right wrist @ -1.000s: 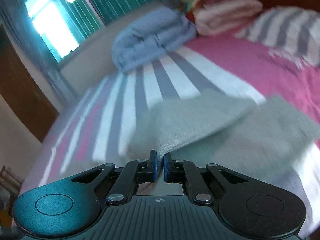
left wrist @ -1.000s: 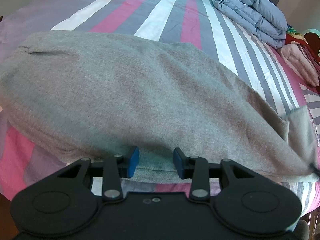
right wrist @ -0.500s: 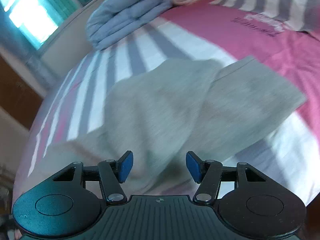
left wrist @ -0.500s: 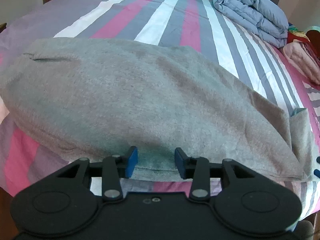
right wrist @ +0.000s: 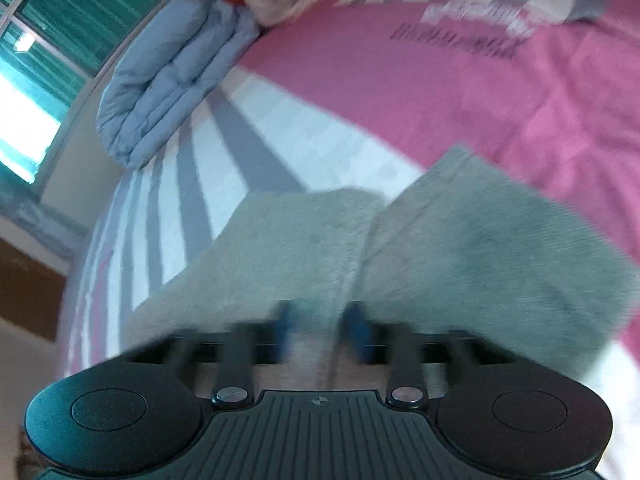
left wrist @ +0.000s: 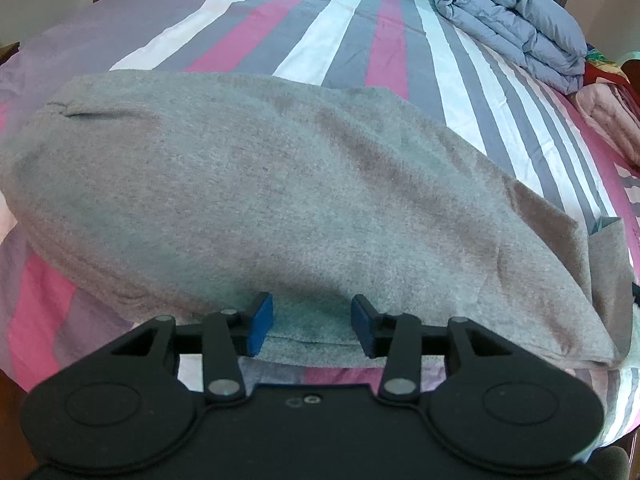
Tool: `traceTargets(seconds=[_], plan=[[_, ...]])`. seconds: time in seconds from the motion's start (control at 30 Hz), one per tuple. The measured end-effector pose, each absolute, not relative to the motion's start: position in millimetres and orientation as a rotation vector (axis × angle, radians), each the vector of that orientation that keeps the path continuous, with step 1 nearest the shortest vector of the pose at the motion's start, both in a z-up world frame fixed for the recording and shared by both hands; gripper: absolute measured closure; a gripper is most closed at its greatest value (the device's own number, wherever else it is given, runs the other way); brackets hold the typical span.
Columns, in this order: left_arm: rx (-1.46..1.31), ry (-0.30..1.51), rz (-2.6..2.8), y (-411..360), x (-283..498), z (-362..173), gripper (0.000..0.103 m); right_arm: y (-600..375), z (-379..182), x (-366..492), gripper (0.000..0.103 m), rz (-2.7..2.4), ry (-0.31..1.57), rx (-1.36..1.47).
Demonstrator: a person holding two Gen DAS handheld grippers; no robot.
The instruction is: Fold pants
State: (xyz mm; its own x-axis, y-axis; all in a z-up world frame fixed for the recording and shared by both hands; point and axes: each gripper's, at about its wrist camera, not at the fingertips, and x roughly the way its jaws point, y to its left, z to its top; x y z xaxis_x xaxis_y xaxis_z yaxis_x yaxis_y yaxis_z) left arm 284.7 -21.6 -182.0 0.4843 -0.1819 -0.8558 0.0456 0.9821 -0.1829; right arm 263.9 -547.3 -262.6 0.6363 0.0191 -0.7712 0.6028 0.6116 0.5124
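Observation:
The grey pants (left wrist: 280, 200) lie flat on the striped bed, folded over lengthwise, filling the left wrist view. My left gripper (left wrist: 312, 324) is open, its blue pads either side of the near hem, low over the cloth. In the right wrist view the pants (right wrist: 460, 248) show as two overlapping grey layers with a fold line between them. My right gripper (right wrist: 320, 328) is open just above them, blurred by motion, holding nothing.
The bed sheet (left wrist: 352, 40) has pink, grey and white stripes. A folded blue-grey quilt (left wrist: 516, 28) lies at the far right, also in the right wrist view (right wrist: 168, 80). Folded pink bedding (left wrist: 608, 120) sits beside it. The bed's near edge is just below my left gripper.
My right gripper opened and let go of the pants leg, which now lies flat; it then moved closer over the cloth. My left gripper stayed open and barely moved.

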Motion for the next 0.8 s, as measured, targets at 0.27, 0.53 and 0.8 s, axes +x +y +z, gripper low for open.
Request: traceTargets(seconds=[0.27, 0.53, 0.8], plan=[[-0.133, 1.056, -0.147, -22, 284, -183, 0.065, -523, -164, 256, 0.098, -0.303, 0.529, 0.651], [-0.108, 1.043, -0.153, -26, 280, -184, 0.063, -532, -195, 185, 0.098, -0.426, 0.667, 0.537], [-0.125, 1.042, -0.151, -24, 280, -182, 0.063, -554, -229, 165, 0.086, -0.460, 0.737, 0.727]])
